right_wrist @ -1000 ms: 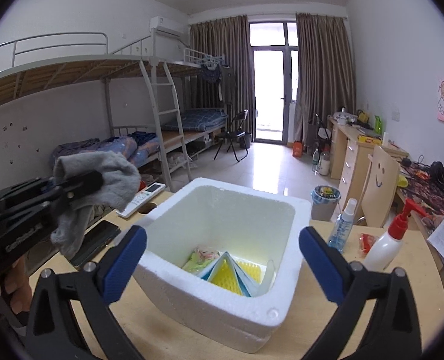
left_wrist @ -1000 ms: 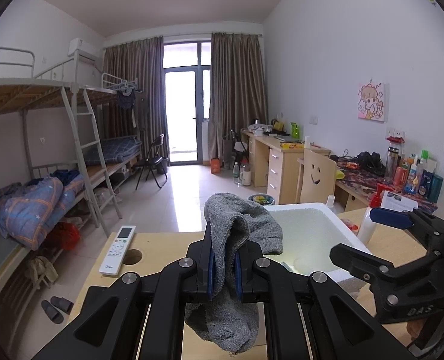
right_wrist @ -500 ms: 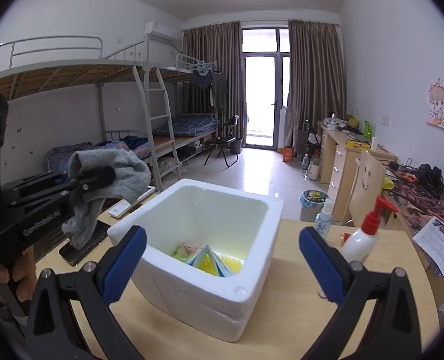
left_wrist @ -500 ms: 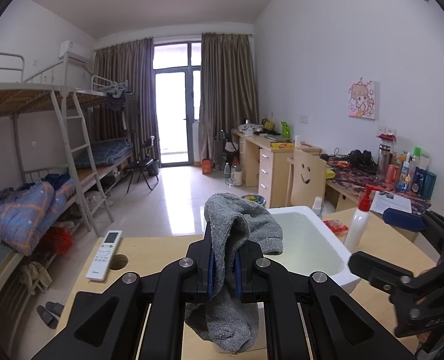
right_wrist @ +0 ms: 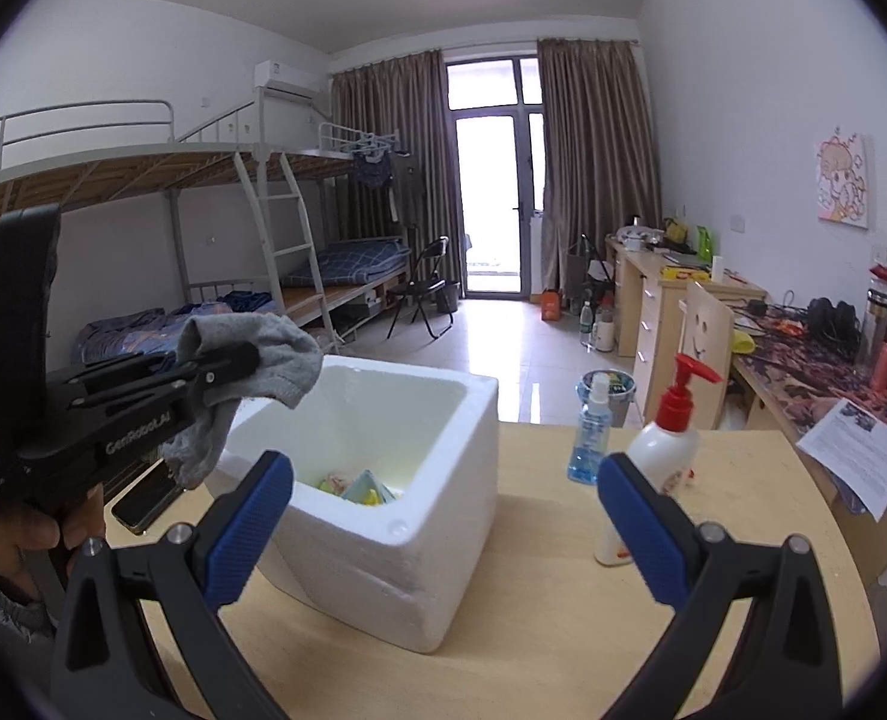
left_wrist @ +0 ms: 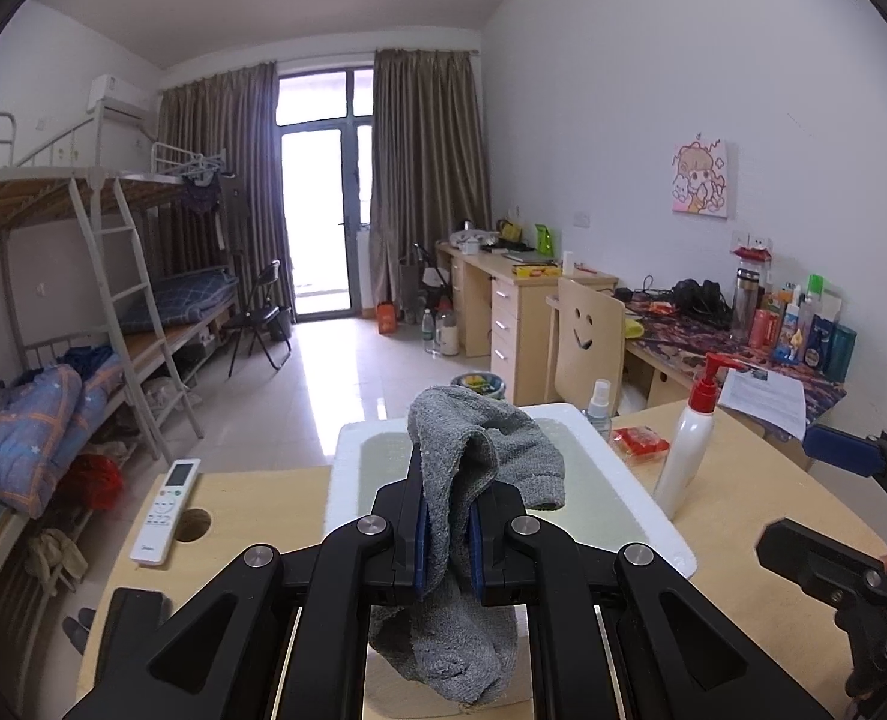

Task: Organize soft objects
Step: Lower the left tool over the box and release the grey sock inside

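Wooden table [right_wrist: 539,630] carries a white foam box [right_wrist: 419,540] standing open-topped left of centre, some coloured items low inside it, with a pump bottle [right_wrist: 653,456] and a small spray bottle [right_wrist: 593,432] to its right. Left gripper [left_wrist: 446,531] is clamped tight on a grey sock [left_wrist: 473,462] held in the air by the box's left rim; sock's long axis runs near vertical, top flopping over to the right, bottom hanging below the jaws. Right gripper [right_wrist: 443,522] is spread wide with nothing in it, near side of the box.
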`<state>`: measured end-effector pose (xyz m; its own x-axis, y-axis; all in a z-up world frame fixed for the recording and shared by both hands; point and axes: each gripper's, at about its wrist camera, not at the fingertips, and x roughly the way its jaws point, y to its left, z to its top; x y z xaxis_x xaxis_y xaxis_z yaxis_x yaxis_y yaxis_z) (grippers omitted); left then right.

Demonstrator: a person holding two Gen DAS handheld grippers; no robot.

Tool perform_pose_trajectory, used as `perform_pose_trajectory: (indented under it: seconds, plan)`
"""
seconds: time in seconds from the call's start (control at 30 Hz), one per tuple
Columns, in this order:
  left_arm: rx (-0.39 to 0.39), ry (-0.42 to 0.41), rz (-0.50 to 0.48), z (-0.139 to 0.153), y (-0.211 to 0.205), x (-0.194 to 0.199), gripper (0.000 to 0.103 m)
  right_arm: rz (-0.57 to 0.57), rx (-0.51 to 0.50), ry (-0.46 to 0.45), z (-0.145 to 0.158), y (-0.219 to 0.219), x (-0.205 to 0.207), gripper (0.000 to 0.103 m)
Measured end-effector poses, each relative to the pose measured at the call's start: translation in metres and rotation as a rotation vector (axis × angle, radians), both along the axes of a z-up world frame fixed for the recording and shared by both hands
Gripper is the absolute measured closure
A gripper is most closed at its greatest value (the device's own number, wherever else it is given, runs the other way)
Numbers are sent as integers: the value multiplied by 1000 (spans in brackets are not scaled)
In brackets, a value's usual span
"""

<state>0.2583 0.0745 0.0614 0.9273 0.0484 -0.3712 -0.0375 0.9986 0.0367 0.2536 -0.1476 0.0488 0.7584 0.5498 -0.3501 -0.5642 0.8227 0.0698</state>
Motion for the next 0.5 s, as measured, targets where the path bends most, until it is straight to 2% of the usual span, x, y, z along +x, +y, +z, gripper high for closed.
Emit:
perform_pose_trajectory:
  seconds: [0.5]
  plan:
    - [14,37,3,-9,-12,28,92,-65,10,7,-7,-23,-3,0]
